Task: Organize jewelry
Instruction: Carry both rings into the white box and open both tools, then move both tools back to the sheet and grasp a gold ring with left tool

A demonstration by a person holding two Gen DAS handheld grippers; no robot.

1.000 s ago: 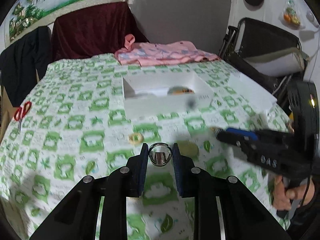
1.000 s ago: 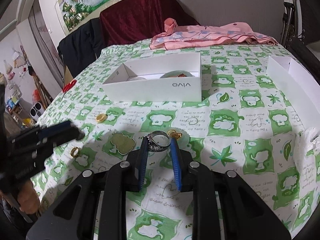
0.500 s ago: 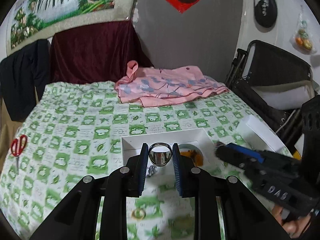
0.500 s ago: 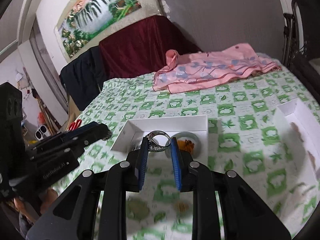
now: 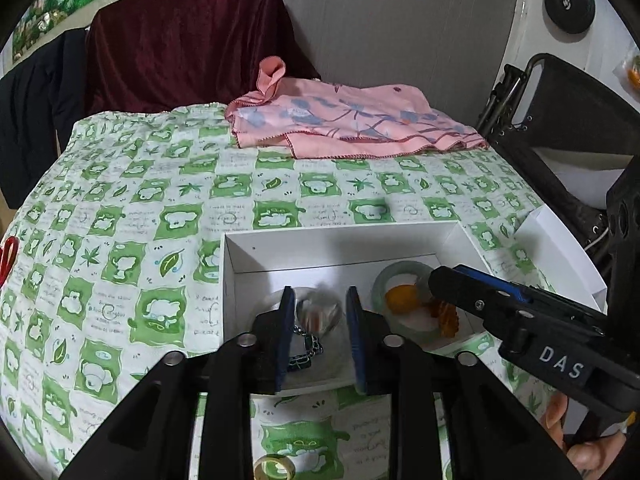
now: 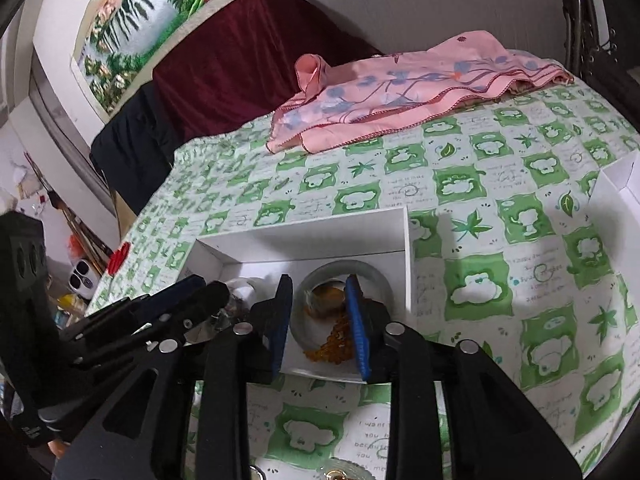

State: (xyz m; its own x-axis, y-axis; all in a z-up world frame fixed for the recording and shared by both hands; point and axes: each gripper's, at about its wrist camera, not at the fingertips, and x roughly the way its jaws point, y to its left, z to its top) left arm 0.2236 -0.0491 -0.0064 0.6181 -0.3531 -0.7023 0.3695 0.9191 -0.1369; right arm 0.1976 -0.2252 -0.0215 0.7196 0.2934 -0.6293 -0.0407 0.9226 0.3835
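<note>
My left gripper (image 5: 319, 300) hangs over the left half of the open white box (image 5: 340, 230). Its jaws are opening, and a blurred silver ring (image 5: 320, 314) sits loose between the pads, touching neither. A dark chain (image 5: 306, 344) lies in the box below it. My right gripper (image 6: 318, 292) hovers over the box's right half (image 6: 304, 226). Its jaws are opening too, with a blurred ring (image 6: 320, 300) free between them above the jade bangle (image 6: 344, 266) and amber beads (image 6: 332, 344). Each gripper shows in the other's view: the right one (image 5: 444, 280) and the left one (image 6: 208, 292).
A green-and-white checked cloth (image 5: 160, 220) covers the table. One gold ring (image 5: 274, 468) lies on it in front of the box. The white box lid (image 5: 560, 248) stands at the right, a pink garment (image 5: 352, 120) at the back, and red scissors (image 6: 120, 256) at the left edge.
Both grippers carried their rings forward from the cloth to above the box. Their jaws, shut on the rings before, have parted and the rings are loose.
</note>
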